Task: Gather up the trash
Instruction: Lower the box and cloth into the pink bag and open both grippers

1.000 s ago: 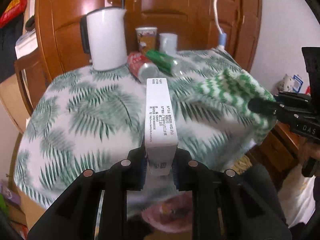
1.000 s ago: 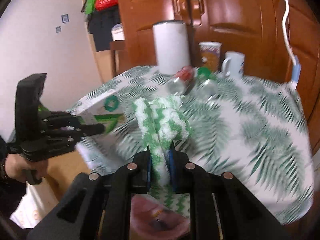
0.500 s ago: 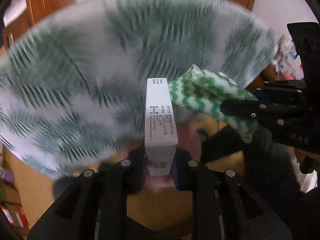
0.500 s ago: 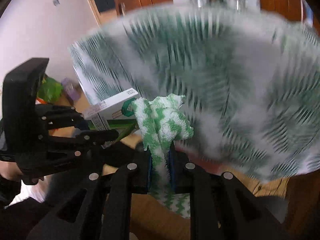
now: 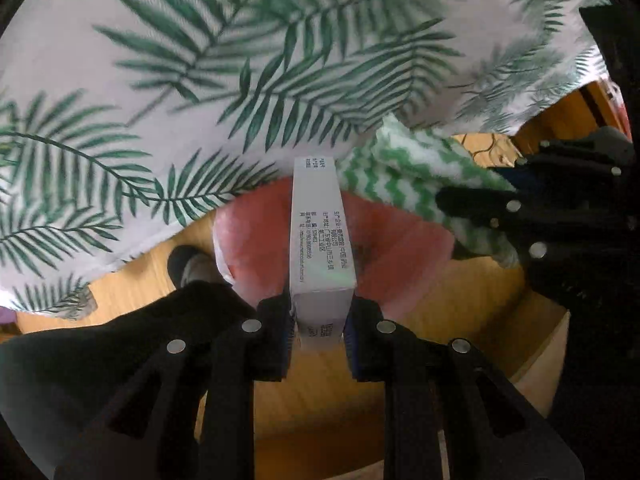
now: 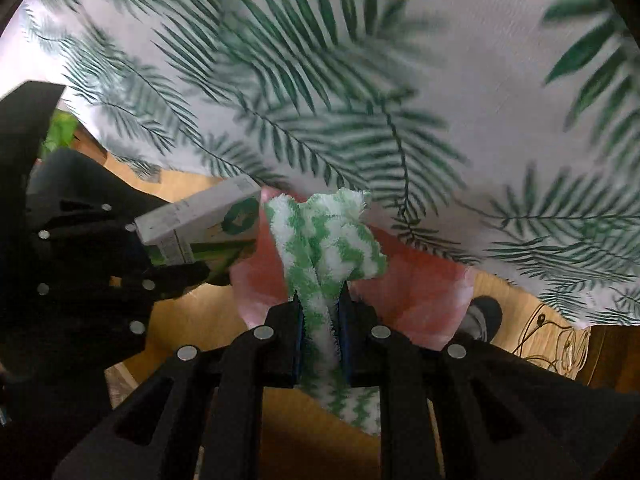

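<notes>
While both claws point steeply down past the hanging edge of a leaf-printed tablecloth, the left gripper is clamped on one stiff, narrow cardboard box, white with small print. Its long axis runs straight out from the jaws toward a pink plastic bag below. The right gripper is squeezed tight on one fluffy cloth, zigzagged green and white, bunched and soft, its loose end sticking forward over the same bag. Box and cloth hang just beside each other above the wooden floor. One dark shoe shows near the bag.
</notes>
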The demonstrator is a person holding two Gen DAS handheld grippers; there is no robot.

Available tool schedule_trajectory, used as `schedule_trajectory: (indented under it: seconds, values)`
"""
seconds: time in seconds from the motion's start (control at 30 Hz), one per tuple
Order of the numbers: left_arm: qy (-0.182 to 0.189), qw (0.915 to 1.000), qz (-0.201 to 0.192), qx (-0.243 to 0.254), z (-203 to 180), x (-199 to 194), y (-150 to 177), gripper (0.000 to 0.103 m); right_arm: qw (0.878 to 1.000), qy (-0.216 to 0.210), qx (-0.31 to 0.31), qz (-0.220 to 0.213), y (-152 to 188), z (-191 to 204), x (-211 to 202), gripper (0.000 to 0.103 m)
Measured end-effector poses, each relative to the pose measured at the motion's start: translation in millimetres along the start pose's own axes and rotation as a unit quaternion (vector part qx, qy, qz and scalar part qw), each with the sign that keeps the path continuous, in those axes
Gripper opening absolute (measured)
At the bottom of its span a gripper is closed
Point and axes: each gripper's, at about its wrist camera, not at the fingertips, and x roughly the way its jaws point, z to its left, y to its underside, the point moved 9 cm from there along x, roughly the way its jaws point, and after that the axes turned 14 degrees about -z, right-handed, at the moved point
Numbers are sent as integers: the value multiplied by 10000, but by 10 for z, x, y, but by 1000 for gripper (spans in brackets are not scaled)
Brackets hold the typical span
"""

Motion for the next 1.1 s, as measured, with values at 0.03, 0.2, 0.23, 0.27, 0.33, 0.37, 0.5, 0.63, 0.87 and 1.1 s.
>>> schedule_trajectory:
  seconds: [0.03, 0.2, 0.23, 0.27, 0.33, 0.37, 0.5, 0.63, 0.87, 1.1]
  values:
    - [-15, 10000, 25, -10, 25, 62, 7, 21, 10000, 23, 11, 40, 16, -30, 72, 15]
    - [-86, 9998, 177, -62, 71, 252, 26, 24, 9997, 60, 57, 217, 69, -79, 304, 19]
    - [-100, 9998, 181, -70, 63, 270, 23, 27, 9996, 69, 68, 250, 66, -81, 335, 22]
    - [-121, 9997, 187, -78, 63, 290, 18, 30, 9996, 82, 73, 249, 69, -90, 367, 28]
    - [-154, 9996, 231, -88, 81, 348, 8, 34, 9996, 104, 101, 251, 66, -90, 446, 35]
    - [-168, 9995, 242, -98, 105, 367, -10, 37, 9995, 144, 104, 243, 63, -107, 463, 43]
    - [-223, 9993, 267, -118, 155, 408, -59, 46, 9994, 271, 104, 203, 77, -170, 470, 67]
    - [-307, 9994, 133, -69, 138, 319, -112, 68, 9991, 376, 174, 51, 71, -248, 259, 78]
    - [-187, 9991, -377, -110, 53, -242, -239, 81, 9978, 354, 58, -566, -124, -120, -559, 95]
    - [-280, 9932, -1124, -94, -26, -1103, -554, 96, 9904, 274, -10, -1354, -481, 53, -1505, 98]
